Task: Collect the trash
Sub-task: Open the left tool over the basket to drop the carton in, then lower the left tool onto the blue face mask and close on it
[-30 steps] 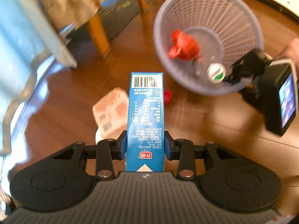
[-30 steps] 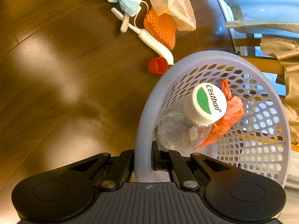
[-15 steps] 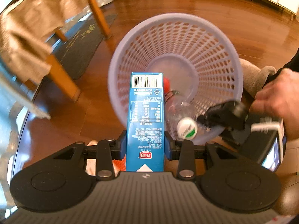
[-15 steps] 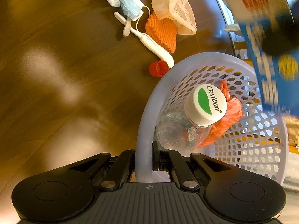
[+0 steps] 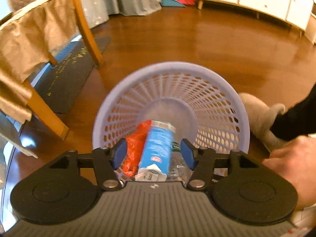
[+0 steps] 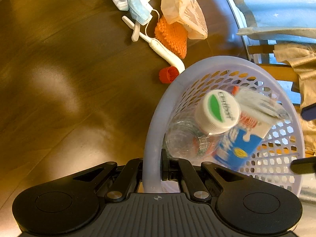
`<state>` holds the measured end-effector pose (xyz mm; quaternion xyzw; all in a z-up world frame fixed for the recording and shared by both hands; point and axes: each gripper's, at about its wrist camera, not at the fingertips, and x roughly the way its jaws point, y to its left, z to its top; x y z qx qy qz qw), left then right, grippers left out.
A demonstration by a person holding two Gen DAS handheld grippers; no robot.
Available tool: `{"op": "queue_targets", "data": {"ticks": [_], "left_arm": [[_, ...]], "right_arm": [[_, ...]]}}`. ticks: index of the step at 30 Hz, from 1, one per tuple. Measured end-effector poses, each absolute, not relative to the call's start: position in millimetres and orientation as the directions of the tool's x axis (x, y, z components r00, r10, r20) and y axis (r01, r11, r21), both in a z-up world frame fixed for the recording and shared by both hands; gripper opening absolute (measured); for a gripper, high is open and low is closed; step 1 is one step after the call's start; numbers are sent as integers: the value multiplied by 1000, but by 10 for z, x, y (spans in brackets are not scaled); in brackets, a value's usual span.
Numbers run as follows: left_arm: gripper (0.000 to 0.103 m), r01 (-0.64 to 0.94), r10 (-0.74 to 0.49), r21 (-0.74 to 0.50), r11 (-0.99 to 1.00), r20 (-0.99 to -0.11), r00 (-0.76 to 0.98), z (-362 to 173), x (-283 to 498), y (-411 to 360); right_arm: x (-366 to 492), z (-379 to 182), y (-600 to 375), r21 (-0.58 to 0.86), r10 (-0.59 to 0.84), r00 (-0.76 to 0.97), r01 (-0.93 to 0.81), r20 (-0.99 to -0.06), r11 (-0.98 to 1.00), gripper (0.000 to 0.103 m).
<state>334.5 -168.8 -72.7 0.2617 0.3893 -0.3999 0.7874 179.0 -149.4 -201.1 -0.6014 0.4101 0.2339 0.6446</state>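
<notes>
While my right gripper pinches the rim of the lavender perforated plastic basket, my left gripper hangs spread wide and empty above it; inside lie the blue milk carton, clear white-capped bottle and red wrapper.

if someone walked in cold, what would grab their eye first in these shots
The lavender basket dominates both views, its rim pinched by the right hand-held gripper. Inside it lie a blue carton, a clear bottle with a green and white cap and a red wrapper, below the open left hand-held gripper. On the dark floor beyond the basket sits a litter pile: a face mask, an orange net and a red cap.
</notes>
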Motion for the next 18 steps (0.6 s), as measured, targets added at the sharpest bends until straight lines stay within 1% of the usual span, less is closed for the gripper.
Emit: {"op": "queue_targets", "data": {"ticks": [10, 18], "left_arm": [[55, 751, -365, 119, 650, -818, 445, -737, 3346, -1058], [55, 682, -271, 156, 714, -837, 475, -913, 3312, -430]], "right_arm": [[1800, -2006, -1487, -583, -190, 553, -794, -811, 173, 0], [1806, -2007, -1475, -583, -189, 554, -794, -810, 173, 0]]}}
